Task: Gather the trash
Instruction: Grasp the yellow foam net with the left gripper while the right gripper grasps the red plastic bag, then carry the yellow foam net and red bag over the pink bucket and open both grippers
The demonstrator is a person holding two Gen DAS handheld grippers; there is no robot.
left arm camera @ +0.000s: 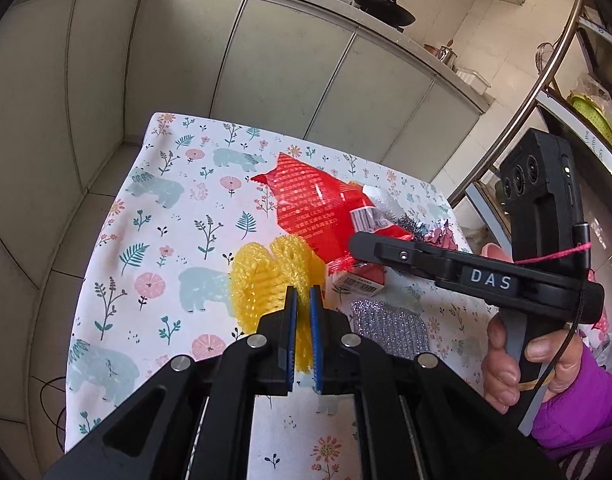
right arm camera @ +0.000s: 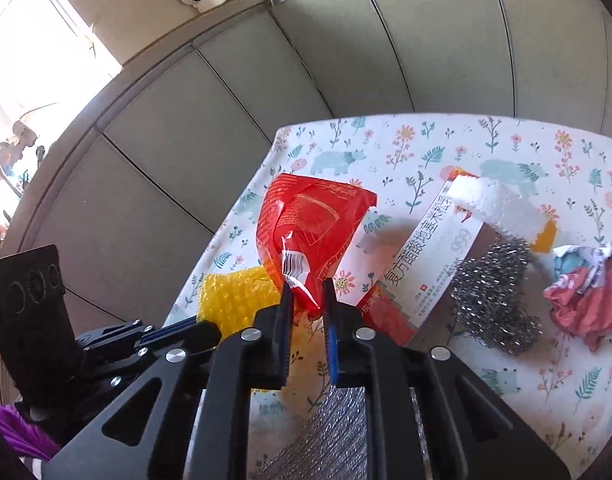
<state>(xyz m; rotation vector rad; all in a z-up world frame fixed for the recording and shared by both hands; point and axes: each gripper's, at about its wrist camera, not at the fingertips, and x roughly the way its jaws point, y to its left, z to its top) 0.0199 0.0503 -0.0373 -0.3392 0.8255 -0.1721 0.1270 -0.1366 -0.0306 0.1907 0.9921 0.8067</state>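
Desk [left arm camera: 117, 264] under a floral, bear-print cloth, cabinet doors [left arm camera: 265, 60] behind it. Red plastic wrapper [right arm camera: 314, 220] is the biggest trash item, mid-desk, barcode sticker on its lower end; right tool [right arm camera: 308, 298] is clamped on that lower end, blue pads pinching the film. Next, a white and red medicine box [right arm camera: 418, 264] lies flat just right of the wrapper, printed with Chinese characters and "999", a barcode on its end in the left view. White foam block [right arm camera: 502, 204] lies on the box's far end, steel wool ball [right arm camera: 498, 292] against its right side. Yellow foam net [left arm camera: 265, 280] sits at the near left, left tool [left arm camera: 301, 300] closed on it. Silver glitter scouring pad [left arm camera: 390, 324] near edge. Crumpled pink wrapper [right arm camera: 586, 300] far right. "DAS" label readable on the right tool's body in the left view.
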